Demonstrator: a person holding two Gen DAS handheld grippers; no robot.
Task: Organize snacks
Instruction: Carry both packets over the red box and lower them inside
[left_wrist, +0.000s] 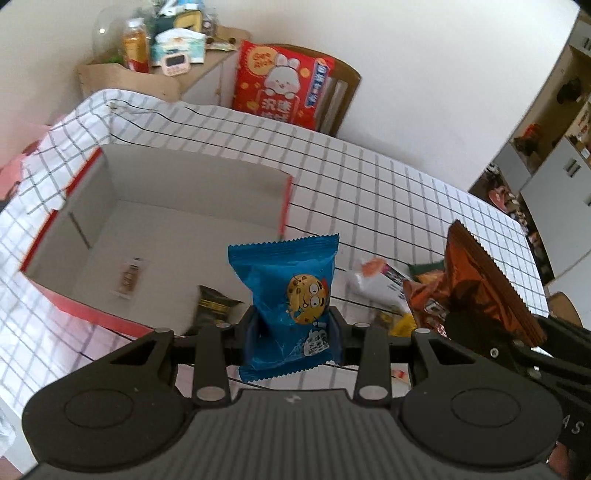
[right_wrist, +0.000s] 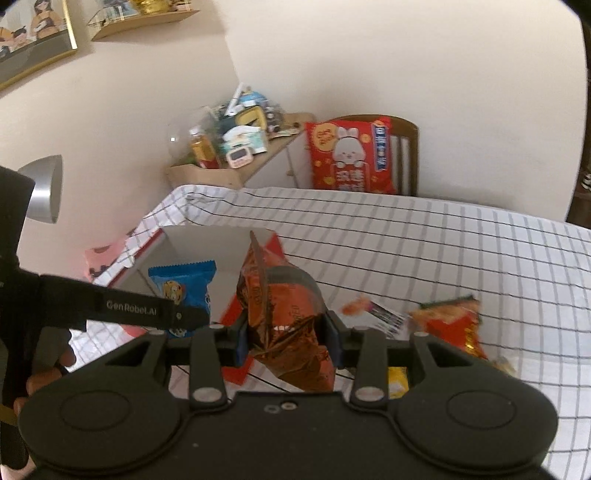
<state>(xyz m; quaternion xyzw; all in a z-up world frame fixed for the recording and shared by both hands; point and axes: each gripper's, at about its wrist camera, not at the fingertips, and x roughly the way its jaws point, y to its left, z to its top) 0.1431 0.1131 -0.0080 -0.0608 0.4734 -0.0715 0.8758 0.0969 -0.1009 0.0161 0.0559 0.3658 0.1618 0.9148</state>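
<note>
Both grippers loaded. My left gripper (left_wrist: 293, 332) is clamped on the blue cookie packet (left_wrist: 291, 299), pinched low on the pack, long axis standing upright between the fingers. My right gripper (right_wrist: 290, 341) is clenched around the orange-brown snack bag (right_wrist: 286, 317), also upright, crimped top edge pointing up and away from me.

Key relation: the open red-edged box (left_wrist: 99, 162) lies ahead and to the left of both grippers. In the left wrist view it sits just beyond and left of the blue packet; in the right wrist view the blue packet (right_wrist: 184, 291) hangs in front of the box (right_wrist: 155, 240) while the orange-brown bag sits further right, over the checked surface (right_wrist: 443, 251). So I judge the left gripper nearer to the drop, right one has to travel further left.

Box contents: one small pale packet (left_wrist: 129, 280) lying on the floor of the box. A dark packet (left_wrist: 214, 306) is at the near wall; can't tell if it's inside or just outside.

Loose on the surface to the right: a white wrapper (left_wrist: 376, 280), a red-orange bag (right_wrist: 448, 323), a yellow item (right_wrist: 397, 380) partly hidden by the gripper. Those are left to sort.
</note>
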